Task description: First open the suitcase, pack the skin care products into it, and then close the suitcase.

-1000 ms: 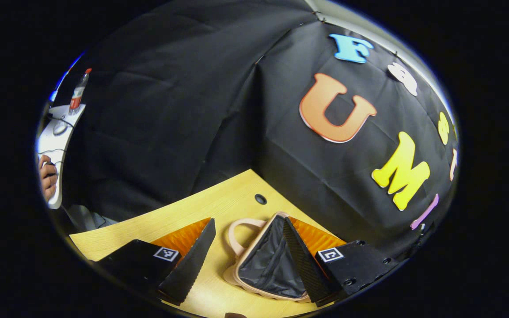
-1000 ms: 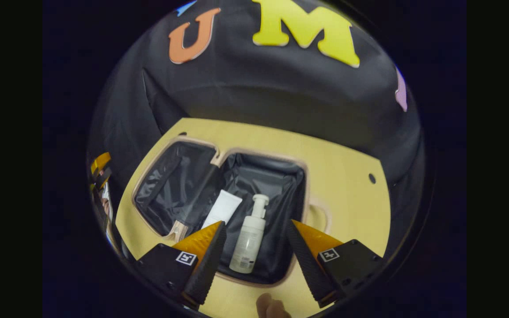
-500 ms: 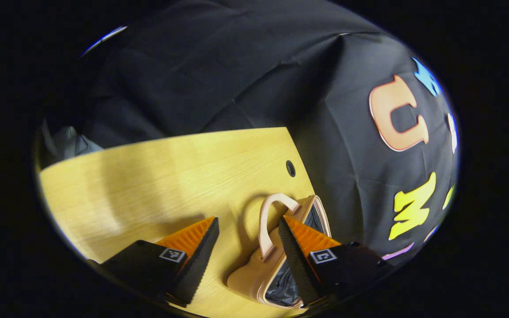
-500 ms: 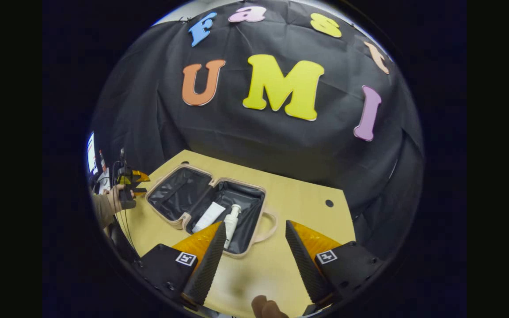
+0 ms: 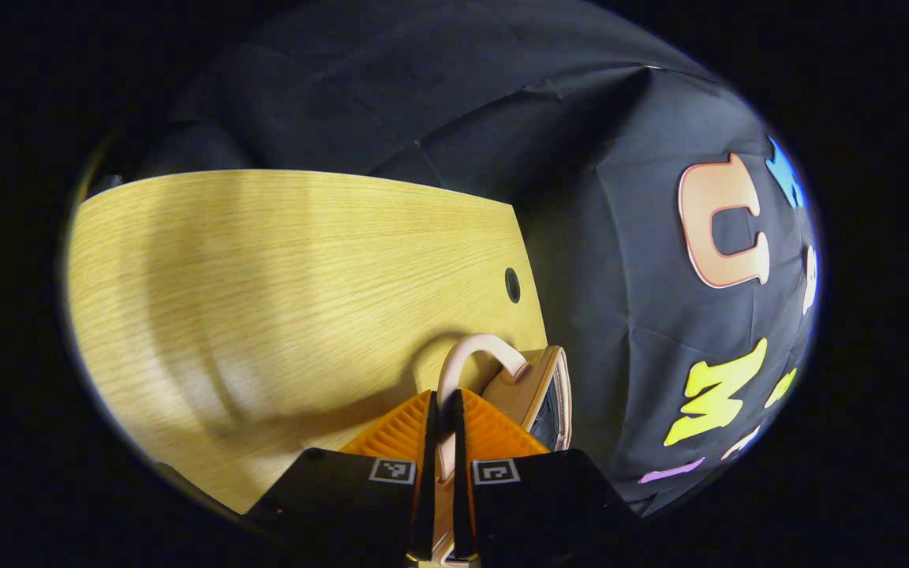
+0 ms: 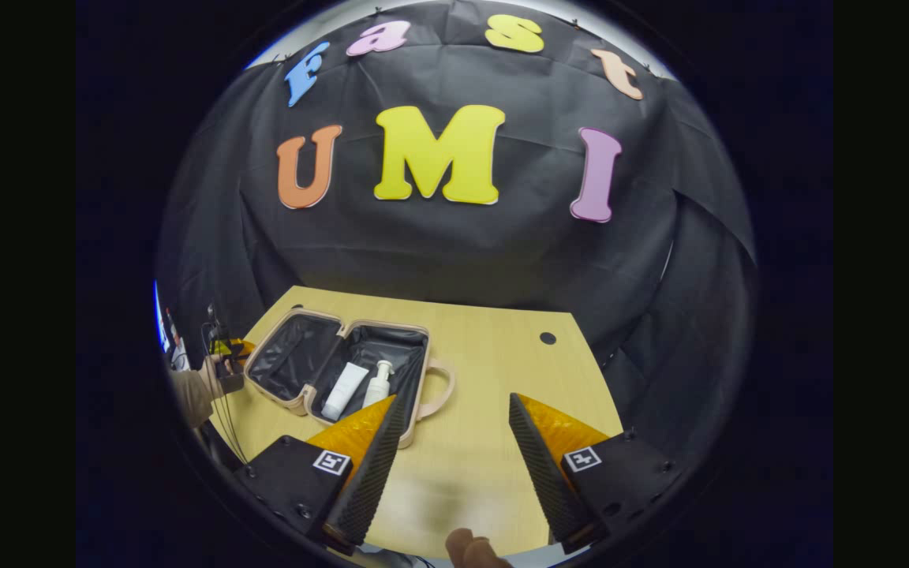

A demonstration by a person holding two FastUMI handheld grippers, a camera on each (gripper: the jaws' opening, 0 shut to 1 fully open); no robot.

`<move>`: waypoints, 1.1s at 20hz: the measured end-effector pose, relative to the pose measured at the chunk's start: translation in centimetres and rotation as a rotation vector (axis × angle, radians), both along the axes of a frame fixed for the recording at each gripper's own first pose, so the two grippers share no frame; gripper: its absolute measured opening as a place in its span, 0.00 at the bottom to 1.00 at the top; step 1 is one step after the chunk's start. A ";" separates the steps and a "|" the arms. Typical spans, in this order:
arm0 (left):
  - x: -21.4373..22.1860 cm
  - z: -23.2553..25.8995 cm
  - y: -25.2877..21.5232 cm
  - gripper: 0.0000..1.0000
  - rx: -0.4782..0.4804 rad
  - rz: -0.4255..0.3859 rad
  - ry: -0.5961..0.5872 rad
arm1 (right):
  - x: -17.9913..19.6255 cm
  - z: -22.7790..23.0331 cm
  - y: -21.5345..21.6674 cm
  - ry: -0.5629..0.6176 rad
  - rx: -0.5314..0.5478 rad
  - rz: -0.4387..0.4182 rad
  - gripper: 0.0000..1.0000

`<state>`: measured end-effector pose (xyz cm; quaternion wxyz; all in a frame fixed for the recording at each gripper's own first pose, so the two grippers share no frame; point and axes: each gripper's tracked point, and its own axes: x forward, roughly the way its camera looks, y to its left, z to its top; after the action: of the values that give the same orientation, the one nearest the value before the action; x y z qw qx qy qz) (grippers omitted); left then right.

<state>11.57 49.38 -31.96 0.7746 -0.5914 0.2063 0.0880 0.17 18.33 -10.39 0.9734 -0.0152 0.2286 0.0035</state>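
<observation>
The pink suitcase [image 6: 344,322] lies open and flat on the wooden table [image 6: 494,371], black lining up. In its right half lie a white tube [image 6: 344,390] and a white pump bottle [image 6: 378,384]. My right gripper [image 6: 454,402] hovers open and holding nothing, near the table's front, right of the case's handle [image 6: 443,386]. In the left gripper view, my left gripper [image 5: 440,402] is shut on a pink handle loop [image 5: 474,347] of the suitcase [image 5: 545,386], seen edge-on. The right gripper view shows that left gripper [image 6: 226,351] at the case's left edge, held by a hand [image 6: 206,379].
A cable hole [image 6: 548,338] sits in the table's far right corner, and another hole [image 5: 512,285] beyond the handle. Black cloth walls close the back and sides. Bare wood [image 5: 265,276] stretches left of the handle. A fingertip [image 6: 470,548] shows at the bottom edge.
My left gripper has swung down to the case's handle and shut on it. My right gripper has pulled back and up from the case, still open.
</observation>
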 end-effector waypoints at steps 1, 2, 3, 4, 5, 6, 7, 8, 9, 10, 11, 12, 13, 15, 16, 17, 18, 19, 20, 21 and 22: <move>-0.1 0.3 0.0 0.12 0.010 -0.008 0.000 | -0.2 0.1 -0.6 -0.007 -0.006 -0.010 0.80; -0.2 0.5 0.0 0.10 0.024 -0.019 0.003 | -0.5 0.4 -1.3 -0.017 -0.011 -0.020 0.80; -0.3 0.8 0.0 0.08 0.044 -0.030 0.008 | -0.6 0.8 -1.8 -0.028 -0.012 -0.029 0.80; -0.4 1.0 0.0 0.06 0.078 -0.038 0.020 | -0.8 1.2 -2.3 -0.041 -0.016 -0.041 0.79; -0.5 1.4 -0.1 0.05 0.110 -0.043 0.029 | -1.0 1.5 -3.0 -0.058 -0.018 -0.052 0.80; -0.6 1.9 -0.1 0.04 0.157 -0.049 0.042 | -1.2 2.0 -3.5 -0.077 -0.023 -0.064 0.80; -0.7 2.6 0.1 0.04 0.211 -0.048 0.050 | -1.2 2.0 -4.2 -0.085 -0.044 -0.081 0.79; -0.7 3.9 0.0 0.04 0.271 -0.045 0.044 | -1.4 2.0 -4.9 -0.089 -0.059 -0.087 0.80; -0.6 5.5 0.0 0.04 0.335 -0.043 0.035 | -1.4 2.0 -5.0 -0.089 -0.056 -0.082 0.79; -0.5 7.1 -0.3 0.04 0.400 -0.048 0.022 | -1.4 2.1 -5.3 -0.090 -0.047 -0.082 0.78; -0.5 8.7 -0.5 0.04 0.469 -0.050 0.011 | -1.4 2.3 -5.7 -0.092 -0.032 -0.082 0.79; -0.5 10.2 -0.7 0.04 0.541 -0.054 0.003 | -1.4 2.5 -6.2 -0.099 -0.019 -0.083 0.78; -0.7 11.6 -1.3 0.04 0.624 -0.061 0.003 | -1.4 2.5 -6.6 -0.102 -0.016 -0.083 0.78; -1.3 14.6 -2.4 0.04 0.767 -0.067 -0.013 | -1.3 2.3 -8.3 -0.096 -0.006 -0.089 0.80; -1.3 16.3 -3.2 0.04 0.832 -0.067 -0.032 | -1.3 2.4 -9.1 -0.094 0.007 -0.092 0.79; -1.4 17.8 -4.0 0.04 0.888 -0.065 -0.052 | -1.2 2.3 -9.9 -0.094 0.017 -0.095 0.79; -1.8 19.3 -5.4 0.04 0.940 -0.071 -0.073 | -1.1 2.3 -10.7 -0.097 0.024 -0.095 0.79; -2.3 20.5 -6.6 0.04 0.990 -0.077 -0.090 | -1.0 2.2 -11.4 -0.099 0.024 -0.094 0.79; -2.4 21.7 -8.1 0.04 1.042 -0.089 -0.109 | -1.0 2.1 -12.2 -0.098 0.025 -0.089 0.77; -2.6 22.8 -9.7 0.04 1.093 -0.106 -0.132 | -1.0 1.8 -12.5 -0.094 0.029 -0.083 0.77; -2.8 23.7 -11.4 0.04 1.141 -0.119 -0.150 | -1.1 1.6 -13.1 -0.090 0.032 -0.079 0.79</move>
<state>8.80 37.93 -8.26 0.9870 -0.0724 0.1035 0.0993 -0.89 5.24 -8.78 0.9822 0.0093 0.1850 -0.0322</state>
